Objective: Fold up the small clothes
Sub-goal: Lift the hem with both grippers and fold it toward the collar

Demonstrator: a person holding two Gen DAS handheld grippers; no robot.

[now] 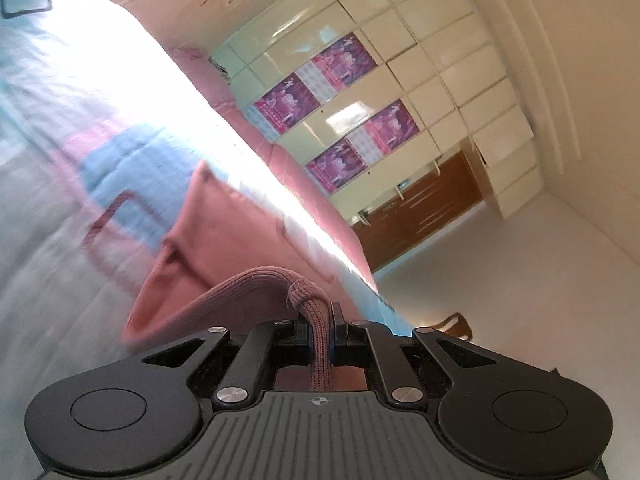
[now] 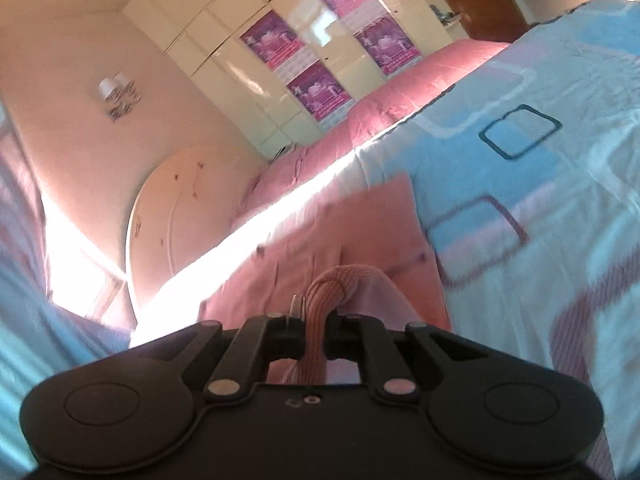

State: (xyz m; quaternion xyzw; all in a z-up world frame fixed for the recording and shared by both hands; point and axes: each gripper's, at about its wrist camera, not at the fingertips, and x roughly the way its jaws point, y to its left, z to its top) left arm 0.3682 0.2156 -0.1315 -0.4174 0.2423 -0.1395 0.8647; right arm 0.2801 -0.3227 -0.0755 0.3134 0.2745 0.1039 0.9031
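Observation:
A small pink garment (image 1: 192,240) hangs stretched above the bed, blurred by motion. Its ribbed hem (image 1: 280,284) is bunched between the pads of my left gripper (image 1: 320,340), which is shut on it. In the right wrist view the same pink garment (image 2: 360,232) spreads ahead, and another bunch of ribbed hem (image 2: 332,284) is pinched in my right gripper (image 2: 316,332), also shut. The far end of the garment lies toward the bedspread; whether it touches is unclear.
The bed carries a light blue and white bedspread (image 2: 540,184) with square patterns and a pink quilt (image 2: 400,92) along its far side. A cream wardrobe (image 2: 320,40) with purple posters, a rounded headboard (image 2: 180,208) and a brown door (image 1: 420,212) stand beyond.

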